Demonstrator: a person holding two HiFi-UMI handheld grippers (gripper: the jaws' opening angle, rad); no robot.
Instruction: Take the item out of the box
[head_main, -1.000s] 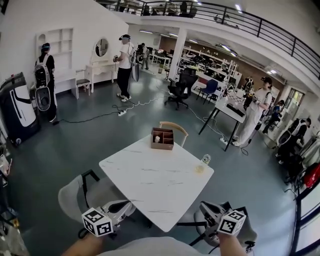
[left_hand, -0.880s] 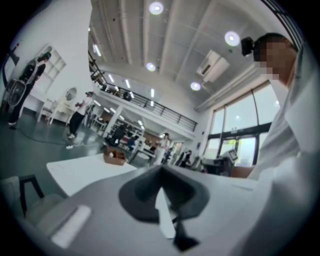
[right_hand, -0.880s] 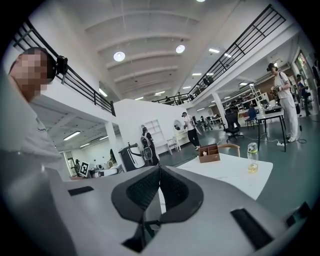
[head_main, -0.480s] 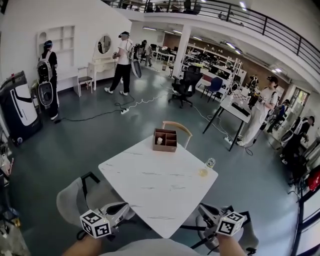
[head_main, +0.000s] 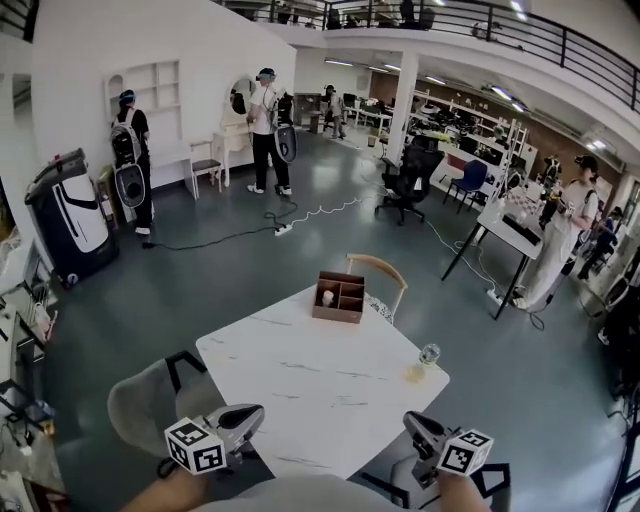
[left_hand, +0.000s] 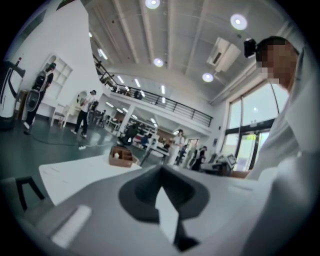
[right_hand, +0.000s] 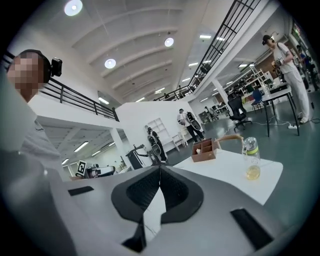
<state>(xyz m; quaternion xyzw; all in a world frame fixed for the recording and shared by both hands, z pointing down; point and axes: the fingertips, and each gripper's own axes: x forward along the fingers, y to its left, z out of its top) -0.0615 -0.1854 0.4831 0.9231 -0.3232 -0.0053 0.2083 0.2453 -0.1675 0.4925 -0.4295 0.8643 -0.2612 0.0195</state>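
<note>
A brown compartment box (head_main: 339, 297) stands at the far corner of the white marble-look table (head_main: 320, 385), with a small pale item (head_main: 327, 297) in its left compartment. The box also shows small in the left gripper view (left_hand: 120, 156) and the right gripper view (right_hand: 204, 150). My left gripper (head_main: 248, 420) hangs at the table's near left edge, jaws shut with nothing between them. My right gripper (head_main: 420, 432) is at the near right edge, also shut and empty. Both are far from the box.
A small bottle with yellowish liquid (head_main: 424, 362) stands near the table's right corner. A wooden chair (head_main: 380, 272) sits behind the box, and a grey chair (head_main: 150, 400) at the near left. Several people and office furniture are further off.
The head view has swung, so the table and box sit a little lower and to the right. Both grippers stay low near the table's front edge.
</note>
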